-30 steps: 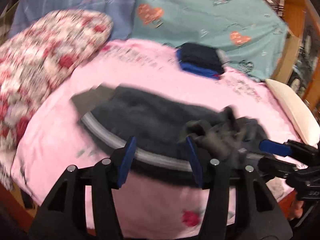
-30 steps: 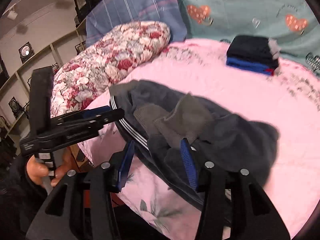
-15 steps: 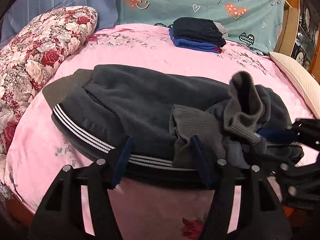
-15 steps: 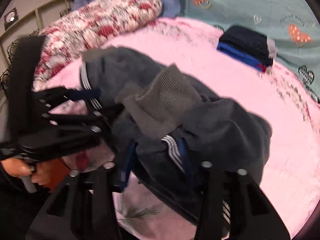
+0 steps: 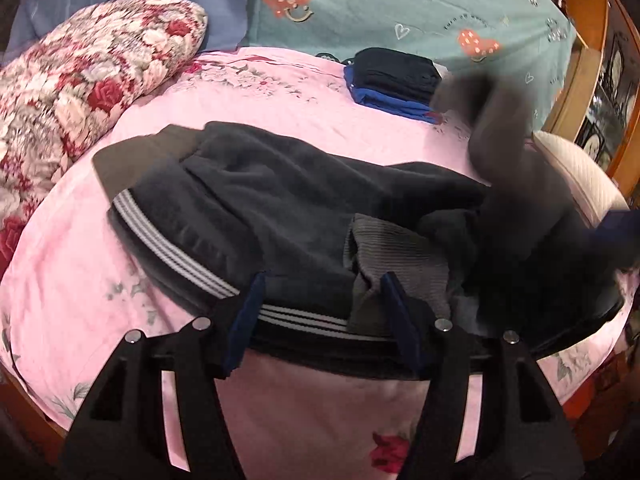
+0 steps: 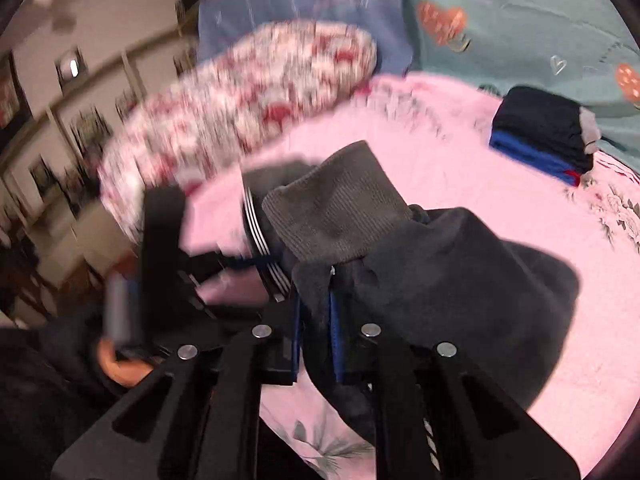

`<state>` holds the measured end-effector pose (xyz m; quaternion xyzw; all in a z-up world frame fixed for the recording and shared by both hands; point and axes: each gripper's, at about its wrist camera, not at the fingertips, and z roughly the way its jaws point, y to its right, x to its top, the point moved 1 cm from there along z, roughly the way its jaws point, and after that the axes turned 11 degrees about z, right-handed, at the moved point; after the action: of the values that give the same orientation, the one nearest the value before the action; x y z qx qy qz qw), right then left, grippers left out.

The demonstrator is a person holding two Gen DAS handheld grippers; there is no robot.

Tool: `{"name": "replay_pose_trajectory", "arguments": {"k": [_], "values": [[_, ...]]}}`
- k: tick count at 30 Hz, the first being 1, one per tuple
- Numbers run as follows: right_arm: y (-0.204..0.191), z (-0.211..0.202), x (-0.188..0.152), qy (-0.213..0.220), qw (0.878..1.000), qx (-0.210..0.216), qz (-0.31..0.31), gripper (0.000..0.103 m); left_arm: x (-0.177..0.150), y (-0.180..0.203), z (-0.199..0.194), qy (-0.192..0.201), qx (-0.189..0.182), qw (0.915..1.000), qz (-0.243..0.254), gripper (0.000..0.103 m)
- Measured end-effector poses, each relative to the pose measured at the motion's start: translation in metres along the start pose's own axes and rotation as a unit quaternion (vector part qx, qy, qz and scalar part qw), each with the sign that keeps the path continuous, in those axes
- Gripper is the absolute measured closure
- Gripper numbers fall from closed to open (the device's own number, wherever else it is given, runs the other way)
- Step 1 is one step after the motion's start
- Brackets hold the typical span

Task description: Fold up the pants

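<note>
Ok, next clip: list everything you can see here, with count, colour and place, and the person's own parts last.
pants: one, dark grey with white side stripes and grey ribbed cuffs, bunched on the bed's near side
pink bedsheet: one, pink with flower print, covering the bed
floral pillow: one, red and white, far left of the bed
folded clothes: one stack, black over blue, far side of the bed
teal cover: one, teal with hearts, behind the stack
cream pillow: one, right edge
left gripper: black with blue pads, open over the pants' striped edge
right gripper: jaws closing, pants fabric between the pads
hand: one, blurred, at the left gripper's handle
</note>
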<state>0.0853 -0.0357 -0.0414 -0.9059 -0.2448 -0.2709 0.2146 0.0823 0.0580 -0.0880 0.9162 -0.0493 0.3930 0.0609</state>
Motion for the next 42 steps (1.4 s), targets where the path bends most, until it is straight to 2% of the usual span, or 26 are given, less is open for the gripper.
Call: {"name": "replay_pose_trajectory", "arguments": {"k": [1, 3, 8, 13, 18, 19, 21, 25, 28, 34, 37, 39, 42], "values": [[0.002, 0.018, -0.009, -0.026, 1.000, -0.013, -0.008, 0.089, -0.001, -0.003, -0.003, 0.001, 0.003, 1.0000, -0.004, 0.040], [0.007, 0.033, -0.020, -0.039, 0.999, -0.013, -0.013, 0.088, -0.004, -0.009, -0.006, 0.001, 0.008, 0.9999, -0.007, 0.040], [0.000, 0.020, -0.023, -0.027, 0.999, 0.010, -0.039, 0.088, -0.007, -0.017, -0.006, -0.003, 0.015, 0.9998, -0.014, 0.040], [-0.017, 0.013, -0.010, -0.006, 0.998, 0.027, -0.060, 0.088, -0.007, -0.018, -0.005, -0.001, 0.018, 0.9997, -0.018, 0.040], [-0.020, 0.044, -0.021, -0.037, 0.994, -0.037, -0.096, 0.085, -0.008, -0.023, -0.005, -0.005, 0.024, 0.9995, -0.023, 0.041], [-0.023, 0.045, -0.024, -0.034, 0.992, -0.047, -0.109, 0.083, -0.009, -0.025, -0.005, -0.006, 0.025, 0.9994, -0.024, 0.041], [-0.028, 0.044, -0.028, -0.028, 0.989, -0.066, -0.132, 0.063, -0.010, -0.029, -0.005, -0.007, 0.028, 0.9992, -0.029, 0.040], [-0.025, 0.043, -0.032, -0.025, 0.983, -0.107, -0.146, 0.061, -0.012, -0.035, -0.004, -0.009, 0.027, 0.9987, -0.042, 0.038], [-0.020, 0.044, -0.032, -0.030, 0.983, -0.113, -0.140, 0.064, -0.013, -0.035, -0.005, -0.008, 0.027, 0.9987, -0.041, 0.038], [-0.010, 0.047, -0.027, -0.039, 0.986, -0.123, -0.109, 0.080, -0.013, -0.034, -0.005, -0.009, 0.027, 0.9988, -0.040, 0.038], [-0.001, 0.035, -0.020, -0.008, 0.992, -0.111, -0.061, 0.088, -0.012, -0.030, -0.008, -0.006, 0.026, 0.9991, -0.032, 0.037], [0.015, 0.014, -0.012, 0.019, 0.997, -0.077, -0.002, 0.092, -0.012, -0.025, -0.009, -0.005, 0.024, 0.9994, -0.022, 0.036], [0.041, -0.028, -0.009, 0.073, 0.994, -0.040, 0.069, 0.093, -0.008, -0.014, -0.013, 0.005, 0.023, 0.9997, -0.003, 0.034]]}}
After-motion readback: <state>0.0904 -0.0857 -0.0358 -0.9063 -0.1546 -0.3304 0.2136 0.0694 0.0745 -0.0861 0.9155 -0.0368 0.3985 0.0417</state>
